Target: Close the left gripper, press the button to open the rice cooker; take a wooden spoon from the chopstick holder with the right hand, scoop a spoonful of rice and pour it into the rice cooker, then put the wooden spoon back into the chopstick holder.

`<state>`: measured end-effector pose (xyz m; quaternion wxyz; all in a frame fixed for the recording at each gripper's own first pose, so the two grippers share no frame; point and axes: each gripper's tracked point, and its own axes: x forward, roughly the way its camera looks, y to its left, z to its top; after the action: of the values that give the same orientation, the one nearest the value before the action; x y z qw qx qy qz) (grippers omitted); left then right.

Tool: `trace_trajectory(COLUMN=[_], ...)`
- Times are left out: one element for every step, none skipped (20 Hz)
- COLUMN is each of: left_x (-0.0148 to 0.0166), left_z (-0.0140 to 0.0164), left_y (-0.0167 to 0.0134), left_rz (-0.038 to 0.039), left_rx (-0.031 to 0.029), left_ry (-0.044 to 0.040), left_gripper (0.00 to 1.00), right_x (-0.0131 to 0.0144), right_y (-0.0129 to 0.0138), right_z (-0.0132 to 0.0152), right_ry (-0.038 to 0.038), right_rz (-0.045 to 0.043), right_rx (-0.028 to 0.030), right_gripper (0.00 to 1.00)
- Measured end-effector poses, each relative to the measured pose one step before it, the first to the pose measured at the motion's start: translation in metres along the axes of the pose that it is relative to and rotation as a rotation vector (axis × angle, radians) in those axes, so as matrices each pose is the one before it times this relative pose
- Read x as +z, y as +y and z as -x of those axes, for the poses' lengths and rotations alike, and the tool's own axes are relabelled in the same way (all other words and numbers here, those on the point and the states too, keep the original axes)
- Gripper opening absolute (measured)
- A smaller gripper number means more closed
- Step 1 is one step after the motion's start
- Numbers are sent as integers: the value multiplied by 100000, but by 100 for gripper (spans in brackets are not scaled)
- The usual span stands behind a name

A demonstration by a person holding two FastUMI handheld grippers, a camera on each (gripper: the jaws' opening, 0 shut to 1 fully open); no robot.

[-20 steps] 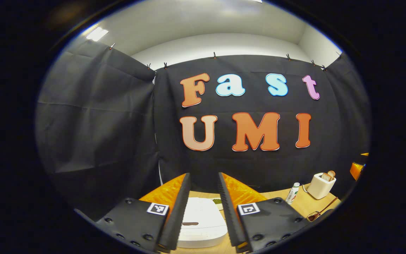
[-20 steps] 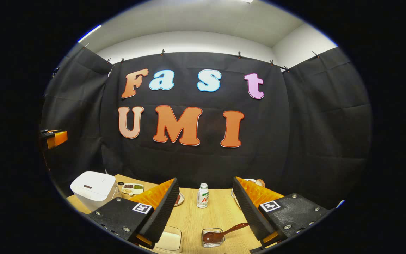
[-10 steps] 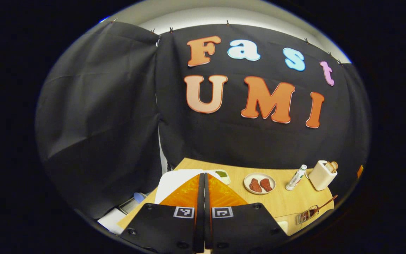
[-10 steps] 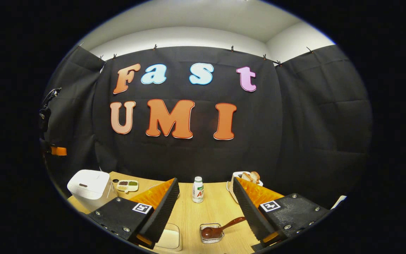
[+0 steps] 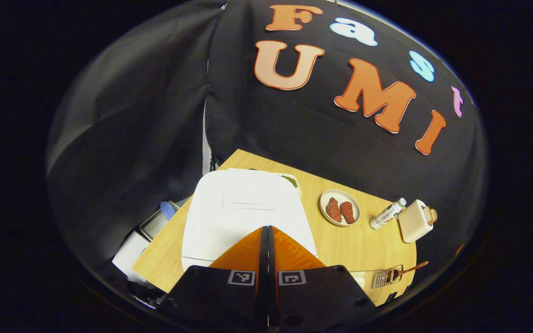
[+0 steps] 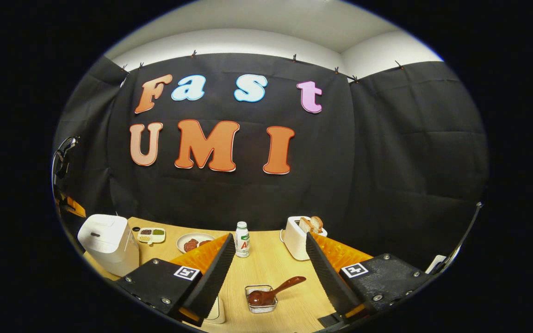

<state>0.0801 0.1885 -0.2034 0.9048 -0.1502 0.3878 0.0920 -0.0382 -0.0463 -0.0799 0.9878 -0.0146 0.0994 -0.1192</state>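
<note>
- The left gripper has its fingers pressed flat together, where a second ago they stood spread; the first step of the task, closing it, looks done.
- Its view has tipped downward over that second, so the joined tips now hang over the front part of the closed lid of the white, boxy rice cooker, which stands at the left end of the light wooden counter. I cannot tell whether the tips touch the lid yet, and the button itself is hidden under them; my guess is the press is about to land.
- In the right gripper view the same rice cooker sits shut at the counter's left edge, so the lid has not yet sprung open.
- The brown wooden spoon lies with its bowl in the small clear chopstick holder near the front edge, handle slanting up to the right; it is untouched.
- The right gripper hangs above and short of the spoon with its fingers spread wide and nothing between them; it has drifted slightly, seemingly waiting for its turn.
</note>
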Motion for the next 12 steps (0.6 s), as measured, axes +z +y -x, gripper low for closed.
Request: trace_trajectory(left_x=[-547,-590,-429,-581,-185,-257,-54,-374,-292,-587,-425,-917], left_z=[-689,-796,-612,-665,-543,-422,-282,-621,-387,-391,-467,-507], left_y=[25,-347,-75,165,140,373,459,-52,-72,124,18,80], left_rz=[2727,2559,1772,1562,989,601,933,1166,1424,931,727,251], left_rx=[-241,-1274,-738,-553,35,168,998,-442,-555,-173,-334,-119], left_ry=[2917,2672,2839,2035,1577,1275,1029,1361,1532,2026,1743,2578], left_gripper=[5,5,5,5,5,5,4,5,5,5,5,5], right_x=[-572,-423,-331,-177,-260,-165,-221,-188,-247,-257,-198,-140], right_y=[-374,-214,-216,-171,-265,-312,-227,-45,-15,42,24,-41], right_z=[-173,-154,-144,-186,-139,-227,-159,-137,-227,-150,-78,-98], right_ry=[1762,1250,847,425,259,65,122,350,495,544,379,386], right_rz=[-1318,-1329,-903,-143,491,728,580,177,10,10,122,235], right_rx=[-963,-797,-732,-715,-858,-867,-872,-430,-334,-148,-130,-198], right_gripper=[95,95,95,96,96,95,96,96,96,96,95,96])
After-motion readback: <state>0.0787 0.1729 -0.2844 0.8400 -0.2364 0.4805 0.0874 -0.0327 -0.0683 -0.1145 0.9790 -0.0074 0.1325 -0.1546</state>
